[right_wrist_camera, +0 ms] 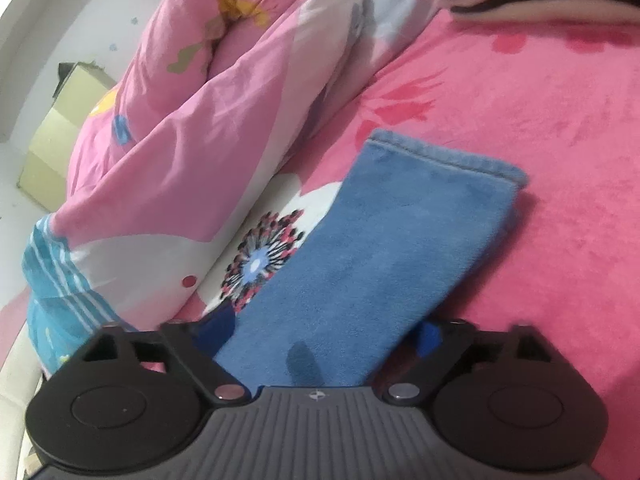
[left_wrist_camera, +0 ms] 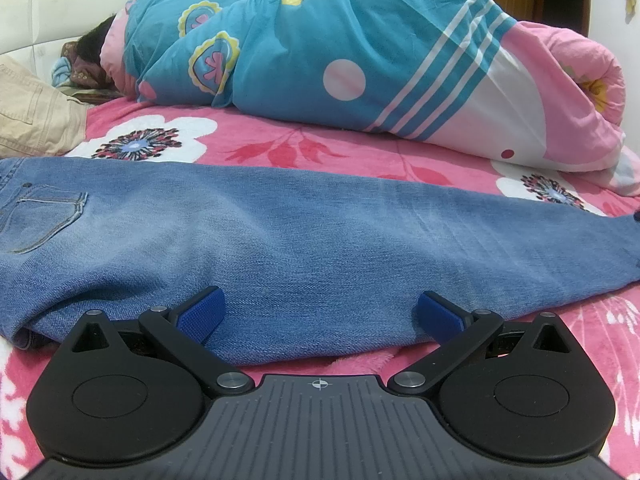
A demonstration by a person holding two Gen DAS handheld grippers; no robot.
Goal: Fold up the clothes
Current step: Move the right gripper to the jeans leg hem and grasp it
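Both tongs, left (left_wrist_camera: 319, 316) & right (right_wrist_camera: 326, 334), spread wide over jeans (left_wrist_camera: 280, 236); rolled quilt (left_wrist_camera: 360, 60) just behind.

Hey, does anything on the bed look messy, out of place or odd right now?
The jeans lie flat and tidy. What stands out is the quilt, bunched in a heap behind them rather than spread, and beige trousers lying crumpled at the far left. Nothing looks spilled or damaged.
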